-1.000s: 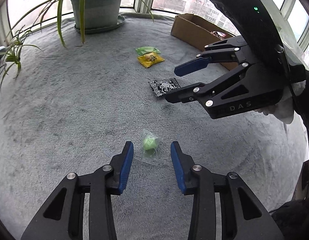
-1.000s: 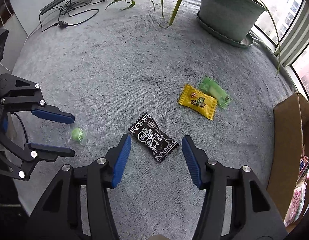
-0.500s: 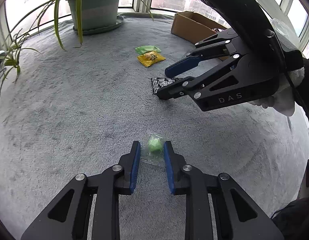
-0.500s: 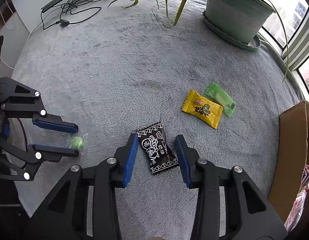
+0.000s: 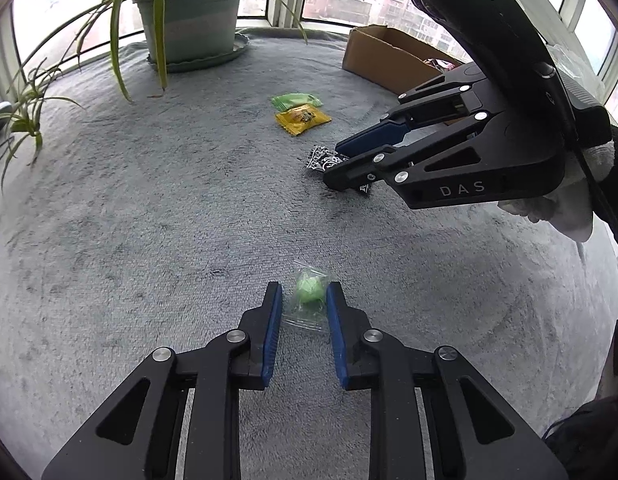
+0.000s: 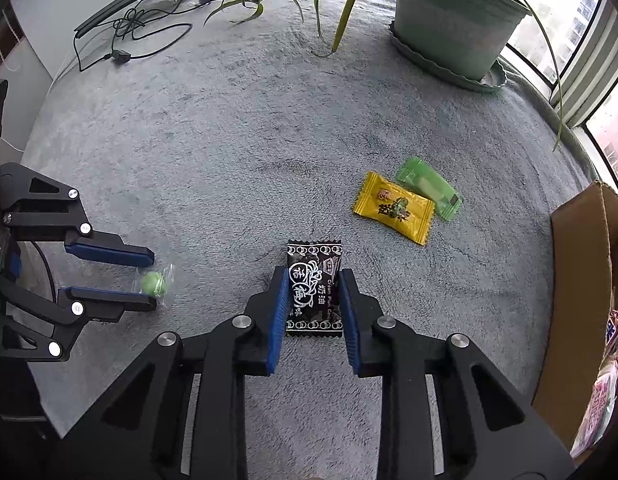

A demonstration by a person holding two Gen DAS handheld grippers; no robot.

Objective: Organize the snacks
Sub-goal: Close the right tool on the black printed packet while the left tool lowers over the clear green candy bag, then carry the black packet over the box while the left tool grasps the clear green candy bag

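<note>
A small green candy [image 5: 309, 291] in a clear wrapper lies on the grey carpet [image 5: 149, 220]. My left gripper [image 5: 303, 289] is shut on it, its blue pads against the wrapper's sides. A black snack packet [image 6: 314, 292] with white print lies flat between the blue pads of my right gripper [image 6: 314, 274]. The right jaws are closing, and both pads touch the packet's long edges. From the right wrist view the left gripper [image 6: 152, 280] and candy [image 6: 155, 284] sit at far left. The left wrist view has the right gripper [image 5: 335, 164] over the black packet [image 5: 323, 158].
A yellow packet [image 6: 393, 208] and a green packet [image 6: 429, 188] lie side by side beyond the black one. An open cardboard box [image 6: 577, 280] with snacks inside stands at the right. A potted plant [image 6: 453, 20] and cables [image 6: 125, 32] sit at the carpet's far side.
Both grippers' jaws have narrowed around their snacks. The black packet has turned from slanted to straight between the right pads. Neither hand has shifted.
</note>
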